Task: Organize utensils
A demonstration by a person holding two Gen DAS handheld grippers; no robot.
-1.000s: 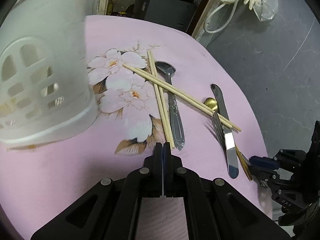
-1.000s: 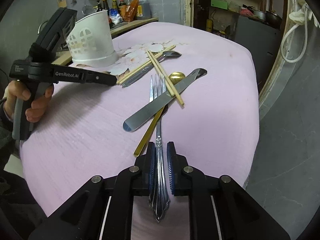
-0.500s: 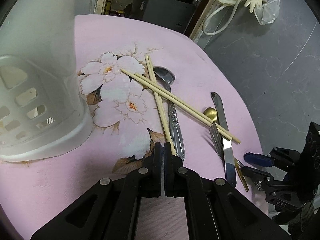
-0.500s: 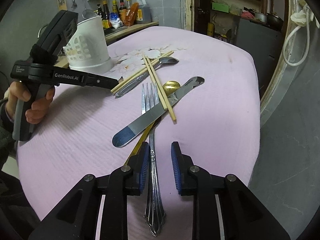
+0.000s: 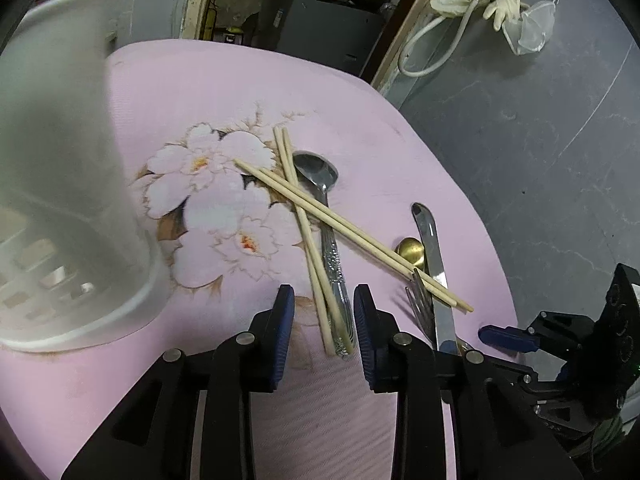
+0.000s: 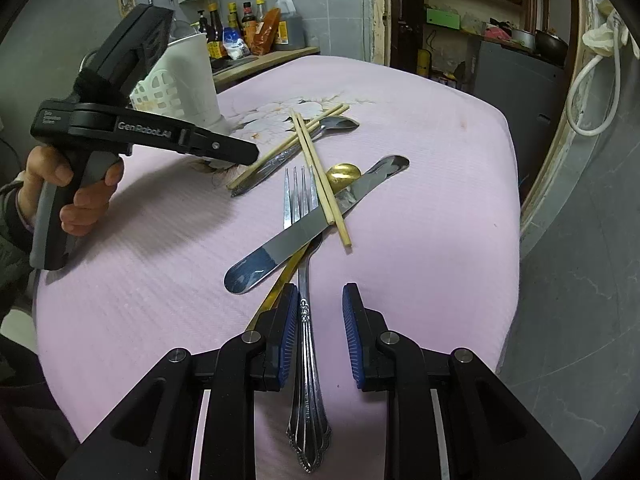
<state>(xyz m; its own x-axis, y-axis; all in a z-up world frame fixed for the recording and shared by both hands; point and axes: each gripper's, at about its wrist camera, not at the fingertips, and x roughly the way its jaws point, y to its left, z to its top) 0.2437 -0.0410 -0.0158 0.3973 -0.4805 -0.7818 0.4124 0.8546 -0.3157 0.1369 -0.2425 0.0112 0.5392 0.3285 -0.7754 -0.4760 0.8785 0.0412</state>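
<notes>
Utensils lie in a loose pile on the pink cloth. My left gripper [image 5: 324,316] is open, its pads either side of the near ends of a chopstick pair [image 5: 308,240] and a silver spoon [image 5: 320,184]. A second chopstick pair [image 5: 352,236] crosses them toward a gold spoon [image 5: 410,250] and a knife [image 5: 434,264]. My right gripper [image 6: 320,320] is open around the handle of a silver fork [image 6: 306,344], which lies on the cloth under the knife [image 6: 316,224]. The white holder [image 5: 60,184] stands at the left.
The table edge drops to a grey floor on the right [image 6: 580,280]. Bottles [image 6: 256,28] stand on a shelf behind the holder [image 6: 180,80]. A doorway with shelves [image 6: 472,12] is at the back. The left gripper's body [image 6: 140,132] hovers over the cloth's left side.
Both grippers have opened. The right one let go of the fork, which now lies on the cloth. The left one moved nearer the chopsticks and spoon handle.
</notes>
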